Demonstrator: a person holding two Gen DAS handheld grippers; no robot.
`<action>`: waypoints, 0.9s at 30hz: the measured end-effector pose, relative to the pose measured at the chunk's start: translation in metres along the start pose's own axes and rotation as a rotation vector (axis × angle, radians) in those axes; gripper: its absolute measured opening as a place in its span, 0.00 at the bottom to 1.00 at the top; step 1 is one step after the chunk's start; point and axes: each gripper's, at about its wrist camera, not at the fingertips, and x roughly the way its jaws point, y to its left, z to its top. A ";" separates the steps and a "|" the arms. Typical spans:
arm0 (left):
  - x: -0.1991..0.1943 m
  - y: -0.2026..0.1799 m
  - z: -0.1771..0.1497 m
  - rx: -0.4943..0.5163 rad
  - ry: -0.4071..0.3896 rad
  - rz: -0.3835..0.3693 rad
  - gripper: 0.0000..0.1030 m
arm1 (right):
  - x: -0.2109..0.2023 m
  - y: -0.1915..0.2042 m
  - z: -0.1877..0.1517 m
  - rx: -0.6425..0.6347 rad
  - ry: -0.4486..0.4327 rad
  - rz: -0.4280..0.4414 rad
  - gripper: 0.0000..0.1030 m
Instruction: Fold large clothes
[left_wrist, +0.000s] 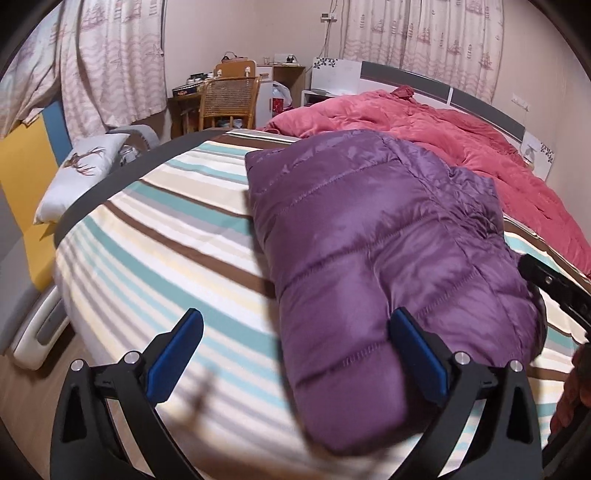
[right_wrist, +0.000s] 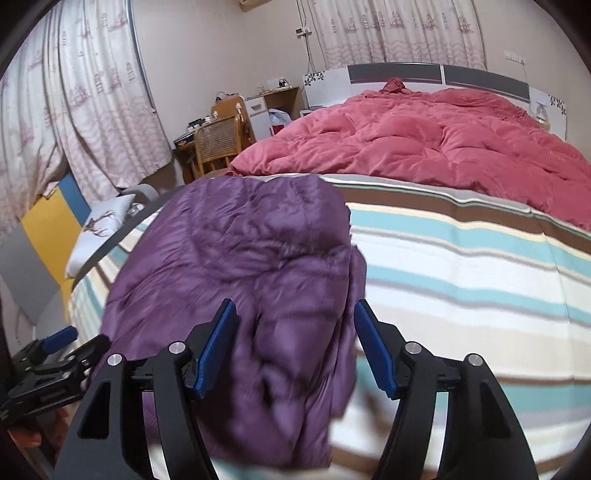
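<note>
- Left wrist view: the left tongs (left_wrist: 295, 354) stand spread wide, and the blue pads (left_wrist: 419, 356) do not press on anything.
- Between and just beyond these tongs lies the near end of a purple quilted jacket (left_wrist: 373, 236), folded into a thick oblong bundle; the right pad sits against its shiny side, the left pad (left_wrist: 177, 354) over bare bedding.
- The jacket rests on a striped blanket (left_wrist: 155, 236) that covers the near part of the bed, with bands of teal, brown, cream and white.
- Behind the jacket a red duvet (left_wrist: 443, 129) is heaped toward the headboard (left_wrist: 436, 83).
- At the right edge of this view the black frame of the right tongs shows beside the jacket.
- Right wrist view: the right tongs (right_wrist: 295, 349) are released too, fingers apart with the jacket's (right_wrist: 236, 251) crumpled near edge between them; whether either pad touches the cloth is unclear because of blur.
- The left tongs (right_wrist: 51, 354) appear low at the left edge of this view, beside the jacket.
- Off the bed's left side are a white deer-print pillow (left_wrist: 81, 173), a cane-backed chair (left_wrist: 229, 99) and patterned curtains (left_wrist: 107, 62).
</note>
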 end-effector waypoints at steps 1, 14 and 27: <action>-0.003 0.000 -0.001 0.002 -0.002 0.004 0.98 | -0.006 0.002 -0.004 0.002 0.000 0.012 0.64; -0.050 -0.001 -0.032 0.004 -0.034 0.047 0.98 | -0.064 0.043 -0.044 -0.109 -0.053 0.009 0.84; -0.095 0.012 -0.068 -0.024 -0.062 0.077 0.98 | -0.095 0.051 -0.082 -0.150 -0.069 -0.062 0.91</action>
